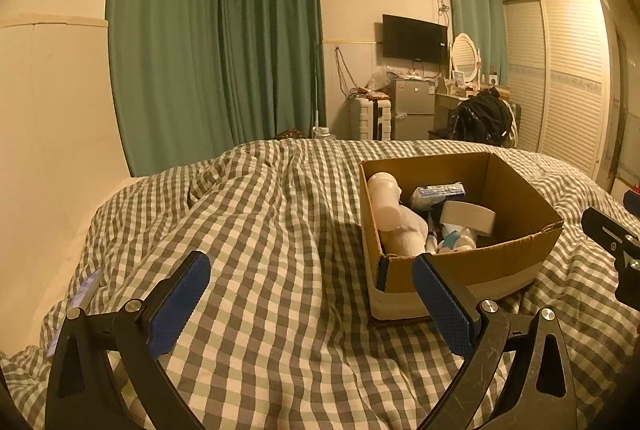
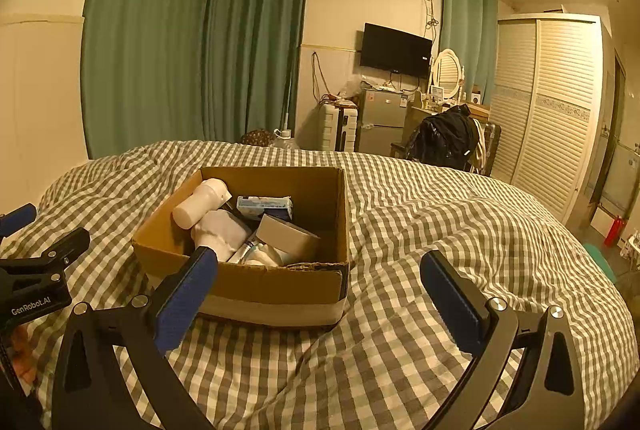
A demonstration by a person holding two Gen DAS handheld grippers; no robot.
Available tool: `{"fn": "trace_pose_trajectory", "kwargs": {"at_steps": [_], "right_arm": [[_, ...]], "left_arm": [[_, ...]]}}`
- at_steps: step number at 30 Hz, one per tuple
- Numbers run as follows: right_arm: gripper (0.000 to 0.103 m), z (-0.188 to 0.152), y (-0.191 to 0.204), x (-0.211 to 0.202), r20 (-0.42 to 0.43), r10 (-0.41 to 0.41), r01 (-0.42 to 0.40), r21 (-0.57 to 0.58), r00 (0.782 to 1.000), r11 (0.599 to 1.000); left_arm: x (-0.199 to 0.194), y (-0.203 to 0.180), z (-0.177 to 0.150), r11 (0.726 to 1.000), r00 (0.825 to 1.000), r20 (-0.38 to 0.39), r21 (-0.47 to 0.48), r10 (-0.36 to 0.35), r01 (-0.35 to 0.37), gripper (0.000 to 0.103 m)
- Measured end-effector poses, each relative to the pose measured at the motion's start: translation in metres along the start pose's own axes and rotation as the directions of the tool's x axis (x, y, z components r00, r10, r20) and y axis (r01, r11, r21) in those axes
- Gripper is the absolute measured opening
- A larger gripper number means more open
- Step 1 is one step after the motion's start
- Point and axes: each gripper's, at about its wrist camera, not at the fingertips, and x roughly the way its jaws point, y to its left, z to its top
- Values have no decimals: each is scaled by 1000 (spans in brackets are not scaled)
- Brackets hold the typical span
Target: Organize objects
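An open cardboard box (image 1: 516, 258) (image 2: 280, 280) sits on the checked bedcover. Inside lie a white bottle (image 1: 386, 200) (image 2: 200, 204), a white sock (image 1: 406, 234) (image 2: 220, 230), a blue-and-white packet (image 1: 438, 192) (image 2: 264, 206), a grey-white box (image 1: 468, 216) (image 2: 286, 234) and small tubes. My left gripper (image 1: 312, 280) is open and empty, low over the cover, left of the box. My right gripper (image 2: 320, 280) is open and empty, its left finger in front of the box's near wall. Each gripper shows at the edge of the other view (image 1: 616, 250) (image 2: 36, 270).
The checked bedcover (image 1: 260, 230) (image 2: 440, 250) is rumpled into folds. A flat pale object (image 1: 86, 294) lies at the bed's left edge. Beyond the bed stand green curtains, a suitcase, a small fridge (image 2: 382, 124), a chair with a black jacket (image 2: 448, 136) and a louvred wardrobe.
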Motion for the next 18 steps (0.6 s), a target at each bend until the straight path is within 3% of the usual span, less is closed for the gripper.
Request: {"fn": "trace_pose_trajectory", "kwargs": {"at_steps": [18], "right_arm": [[102,-1,0,0,-4,1,-1,-4,1000,1000]], "left_arm": [[-1,-2,-2,1000,1000,20,13,-10,9,103]]}}
